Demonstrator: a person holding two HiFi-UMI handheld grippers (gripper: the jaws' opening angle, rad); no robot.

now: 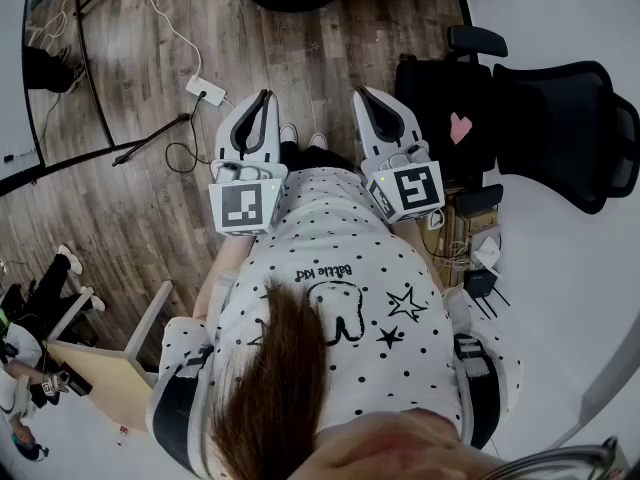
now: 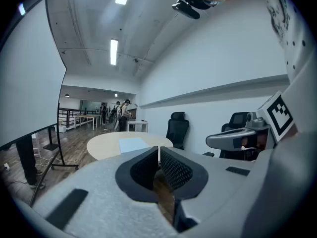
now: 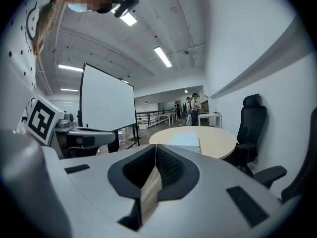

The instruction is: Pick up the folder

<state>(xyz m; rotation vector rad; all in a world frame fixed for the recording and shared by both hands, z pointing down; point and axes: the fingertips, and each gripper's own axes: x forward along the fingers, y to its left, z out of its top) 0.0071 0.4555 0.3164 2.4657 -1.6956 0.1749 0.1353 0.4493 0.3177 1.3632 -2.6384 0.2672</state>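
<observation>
The left gripper (image 1: pixel 262 100) and right gripper (image 1: pixel 366 98) are both closed tight, holding nothing. The pale folder (image 3: pixel 185 139) lies flat on the round table (image 3: pixel 224 144) ahead.

We hold our left claw (image 1: pixel 262 103) and right claw (image 1: pixel 366 100) out in front of us, side by side but apart, both tipped slightly below level. Each claw's jaws are pressed together, pad against pad, with nothing gripped between them.
</observation>
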